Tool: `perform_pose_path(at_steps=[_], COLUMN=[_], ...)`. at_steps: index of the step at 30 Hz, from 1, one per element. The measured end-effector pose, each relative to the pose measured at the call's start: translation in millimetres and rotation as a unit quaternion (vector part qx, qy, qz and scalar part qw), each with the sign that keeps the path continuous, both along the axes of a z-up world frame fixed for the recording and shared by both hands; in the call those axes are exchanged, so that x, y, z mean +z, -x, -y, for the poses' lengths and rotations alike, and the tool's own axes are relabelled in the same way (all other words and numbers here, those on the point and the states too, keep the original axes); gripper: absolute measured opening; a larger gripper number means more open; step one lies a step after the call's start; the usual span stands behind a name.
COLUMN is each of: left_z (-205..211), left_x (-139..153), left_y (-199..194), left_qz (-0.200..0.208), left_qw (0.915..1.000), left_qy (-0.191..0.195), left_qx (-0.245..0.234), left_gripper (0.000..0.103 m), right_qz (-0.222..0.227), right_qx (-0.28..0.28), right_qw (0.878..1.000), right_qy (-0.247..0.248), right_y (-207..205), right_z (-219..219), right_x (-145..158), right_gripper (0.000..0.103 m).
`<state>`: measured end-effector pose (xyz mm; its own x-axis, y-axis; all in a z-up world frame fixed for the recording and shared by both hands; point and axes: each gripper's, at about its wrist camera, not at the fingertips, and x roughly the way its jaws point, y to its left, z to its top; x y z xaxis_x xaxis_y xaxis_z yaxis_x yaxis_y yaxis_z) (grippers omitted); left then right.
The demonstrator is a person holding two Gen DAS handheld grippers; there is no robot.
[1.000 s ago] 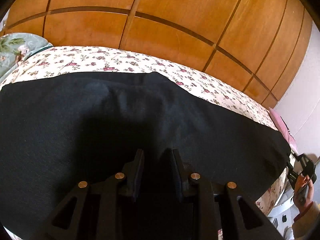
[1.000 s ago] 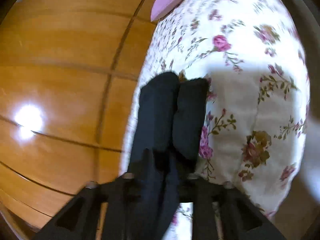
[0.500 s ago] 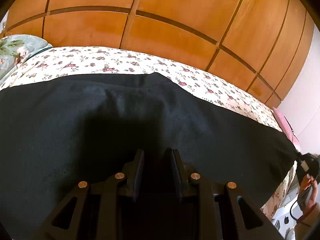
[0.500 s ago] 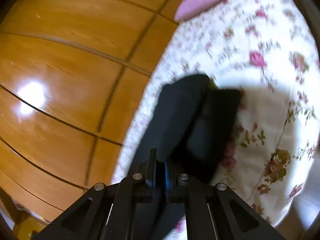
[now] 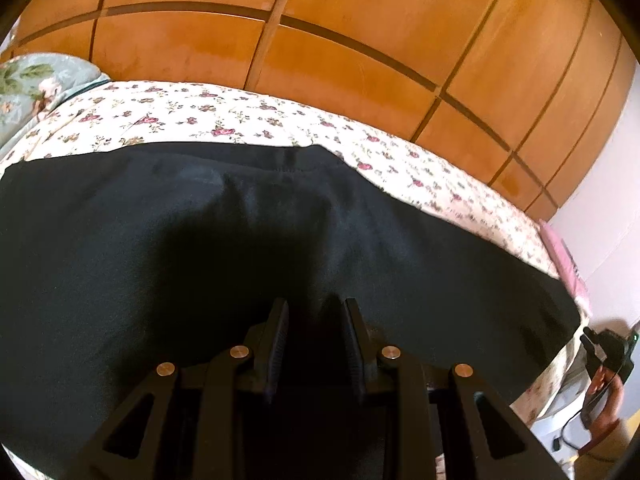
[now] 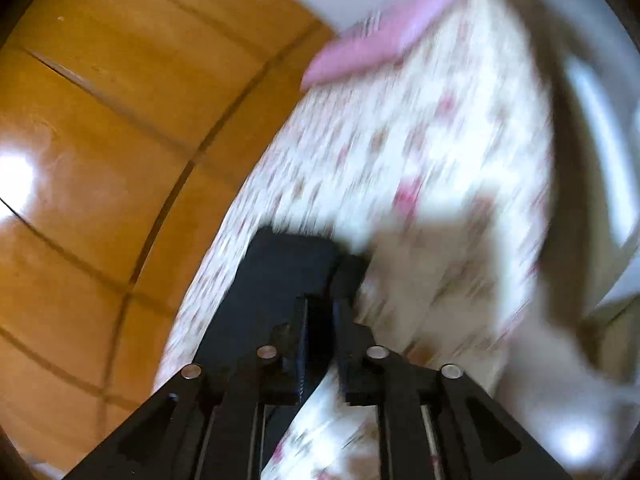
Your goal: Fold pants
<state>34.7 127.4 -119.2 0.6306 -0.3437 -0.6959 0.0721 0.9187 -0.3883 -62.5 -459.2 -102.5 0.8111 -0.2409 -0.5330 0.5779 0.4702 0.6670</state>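
The black pants (image 5: 248,248) lay spread across a bed covered by a floral sheet (image 5: 224,120), filling most of the left wrist view from its left edge to the bed's right-hand end, where the cloth narrowed near the corner. Their far edge ran straight, with a stitched seam showing near the middle, and a strip of flowered sheet lay bare beyond it. In the right wrist view, which was heavily blurred, a narrow end of the pants (image 6: 280,276) reached forward onto the sheet (image 6: 420,168).

The left gripper (image 5: 316,308) sat low over the dark cloth with its fingers (image 5: 280,320) standing apart, a clear gap between them; whether any fabric was caught there could not be told against the black. The right gripper (image 6: 320,304) had its fingers (image 6: 302,320) drawn nearly together with dark cloth running between and past them, so it appeared to be pinching the pants' end.

Beyond the bed stood wood-panelled doors (image 5: 360,40). A pale green flowered pillow (image 5: 28,88) lay at the far left, and a pink cushion (image 6: 376,44) at the bed's other end beside a white wall (image 5: 612,208).
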Motion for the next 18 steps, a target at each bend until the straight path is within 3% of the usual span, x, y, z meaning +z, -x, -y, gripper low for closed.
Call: perform_pose_path(at_steps=[2, 5, 9, 13, 15, 18], left_z=[2, 12, 36, 52, 55, 61], left_x=[8, 17, 22, 14, 11, 5], left_y=[-6, -19, -43, -70, -82, -101], left_qz=[0.008, 0.014, 0.005, -0.032, -0.037, -0.014], left_qw=[0.9999, 0.9998, 0.9994, 0.997, 0.9962, 0.9914], left_qy=[0.013, 0.012, -0.022, -0.058, -0.064, -0.124], left_qx=[0.0, -0.008, -0.025, -0.04, -0.045, -0.04], left_gripper=[0.027, 0.027, 0.027, 0.027, 0.027, 0.027], right_qz=[0.018, 0.01, -0.048, -0.107, -0.082, -0.072], right_qx=[0.004, 0.08, 0.188, 0.199, 0.18, 0.181], right_qw=[0.999, 0.993, 0.975, 0.97, 0.977, 0.975], right_qy=[0.033, 0.08, 0.107, 0.093, 0.082, 0.104], right_y=[2, -26, -93, -110, -95, -87], right_z=[0, -15, -52, -53, -50, -56], right_x=[19, 35, 22, -12, -24, -23], right_gripper=[0.016, 0.016, 0.016, 0.014, 0.014, 0.014])
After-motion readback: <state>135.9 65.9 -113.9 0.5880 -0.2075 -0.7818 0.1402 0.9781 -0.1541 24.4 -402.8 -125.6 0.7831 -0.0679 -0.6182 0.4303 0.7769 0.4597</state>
